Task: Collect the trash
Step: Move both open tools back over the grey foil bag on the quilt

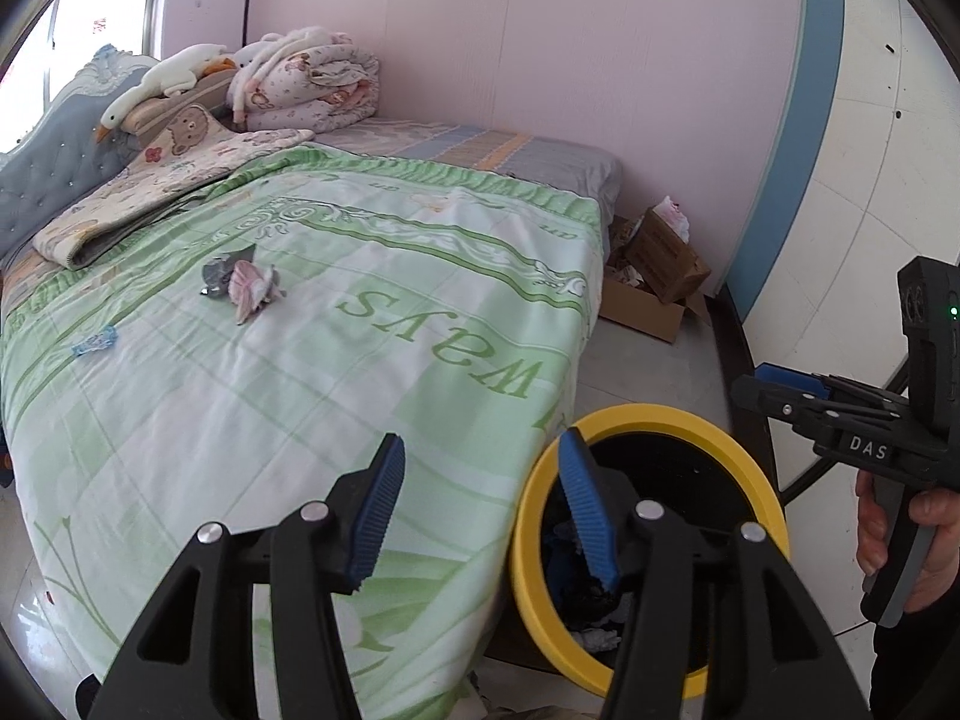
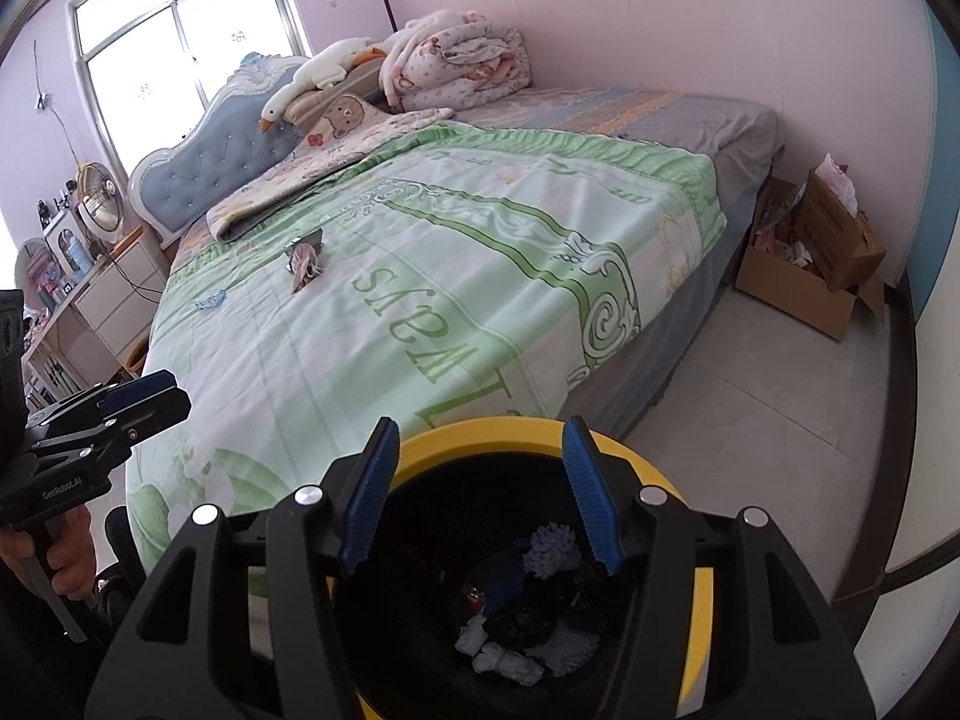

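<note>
A black bin with a yellow rim stands on the floor at the foot corner of the bed. Crumpled white paper and other scraps lie in it. My right gripper hangs open just above the bin mouth, nothing between its fingers. My left gripper is open and empty too, over the bed edge beside the bin. On the green quilt further up lie a pink and grey crumpled wrapper and a small blue wrapper.
An open cardboard box full of clutter sits on the floor against the pink wall past the bed. A folded blanket, a rolled duvet and a goose plush lie at the headboard. A nightstand with a fan stands left of the bed.
</note>
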